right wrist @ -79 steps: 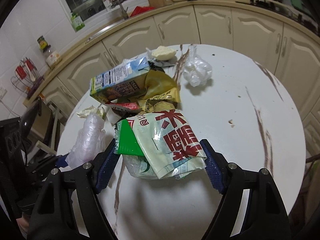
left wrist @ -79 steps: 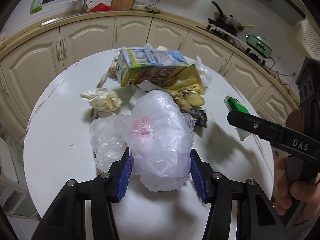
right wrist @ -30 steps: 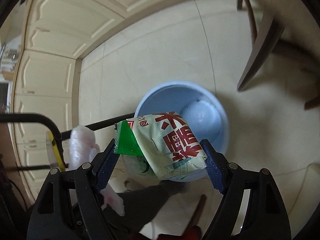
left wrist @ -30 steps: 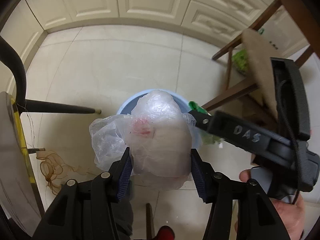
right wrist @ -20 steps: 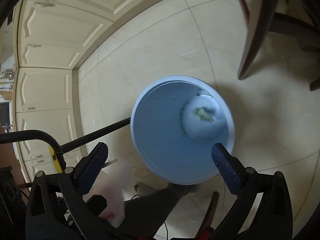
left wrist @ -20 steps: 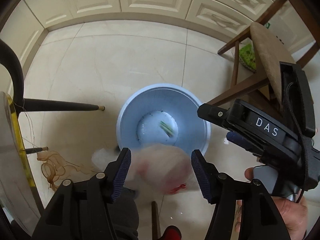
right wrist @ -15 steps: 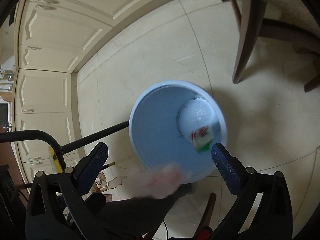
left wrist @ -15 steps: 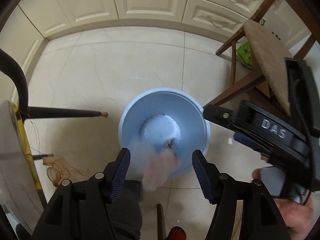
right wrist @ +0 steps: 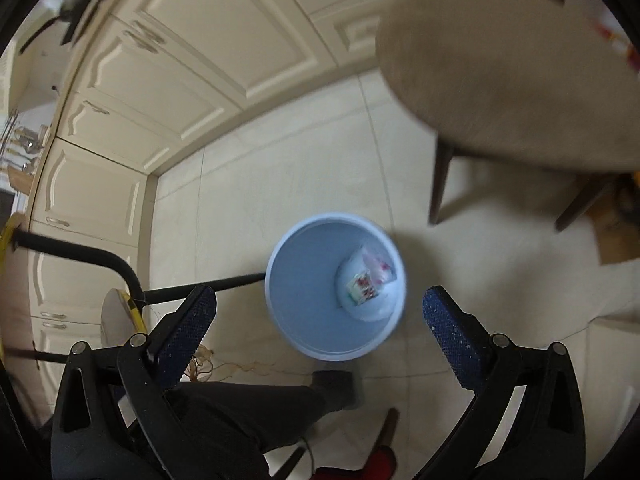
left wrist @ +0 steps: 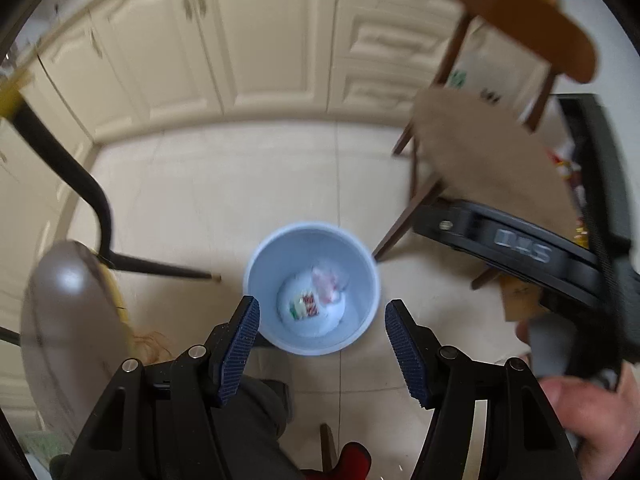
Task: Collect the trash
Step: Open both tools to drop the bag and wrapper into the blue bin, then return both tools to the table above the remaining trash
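Note:
A light blue bin (left wrist: 256, 276) stands on the tiled floor below both grippers; it also shows in the right wrist view (right wrist: 304, 320). At its bottom lie a clear plastic bag (left wrist: 329, 280) (right wrist: 376, 260) and a snack wrapper with red print (left wrist: 305, 306) (right wrist: 362, 285). My left gripper (left wrist: 322, 338) is open and empty above the bin's near rim. My right gripper (right wrist: 320, 322) is open and empty above the bin; its black body (left wrist: 520, 246) shows at the right of the left wrist view.
A wooden chair (left wrist: 488, 152) (right wrist: 516, 76) stands right of the bin. A black table leg (left wrist: 92, 200) (right wrist: 120, 268) and the table's edge (left wrist: 68, 320) are at the left. Cream cabinets (left wrist: 248, 40) run along the back. The person's leg (right wrist: 256, 404) is below.
Both grippers opened over the bin and let go of the plastic bag and the snack wrapper, which fell to its bottom. Both views have since risen and tilted toward the cabinets.

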### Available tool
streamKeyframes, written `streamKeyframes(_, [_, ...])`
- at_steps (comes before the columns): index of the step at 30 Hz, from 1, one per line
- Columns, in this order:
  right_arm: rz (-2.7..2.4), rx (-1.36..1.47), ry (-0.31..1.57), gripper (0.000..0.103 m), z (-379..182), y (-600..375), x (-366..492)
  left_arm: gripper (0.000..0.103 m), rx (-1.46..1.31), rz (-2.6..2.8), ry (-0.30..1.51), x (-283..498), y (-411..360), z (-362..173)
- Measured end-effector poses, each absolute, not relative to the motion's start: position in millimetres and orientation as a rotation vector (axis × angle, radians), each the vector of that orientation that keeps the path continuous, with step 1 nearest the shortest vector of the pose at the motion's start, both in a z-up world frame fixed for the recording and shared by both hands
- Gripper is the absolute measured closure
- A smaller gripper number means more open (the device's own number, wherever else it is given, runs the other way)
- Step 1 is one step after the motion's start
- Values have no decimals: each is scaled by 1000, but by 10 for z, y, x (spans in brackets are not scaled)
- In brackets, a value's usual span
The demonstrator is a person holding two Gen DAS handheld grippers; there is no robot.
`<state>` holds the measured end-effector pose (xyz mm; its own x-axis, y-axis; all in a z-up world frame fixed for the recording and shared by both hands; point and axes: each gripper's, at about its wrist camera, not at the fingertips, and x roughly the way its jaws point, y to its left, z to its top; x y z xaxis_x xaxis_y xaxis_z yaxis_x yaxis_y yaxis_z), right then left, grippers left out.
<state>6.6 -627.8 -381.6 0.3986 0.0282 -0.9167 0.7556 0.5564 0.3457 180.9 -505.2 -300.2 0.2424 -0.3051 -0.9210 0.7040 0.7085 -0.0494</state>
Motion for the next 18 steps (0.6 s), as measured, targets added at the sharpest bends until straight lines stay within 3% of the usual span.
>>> streamKeyframes(2, [-554,838,1046,0,-3524,-6168,2,41,396,-752,1042,1549,-4752,-2668])
streamKeyframes(7, [-554,746,983,0,-2889,-5850,-273,25,294,-790,872,1211,-4068,-1991])
streamKeyframes(15, [-565,694,942,0,-2486,-5601,-418,24,223,-733,786,1036,-3068,-1461])
streamKeyframes(18, [-549,674,941,0,-2411,-5503,-363,24,210,-701,804,995,-2996,-1498])
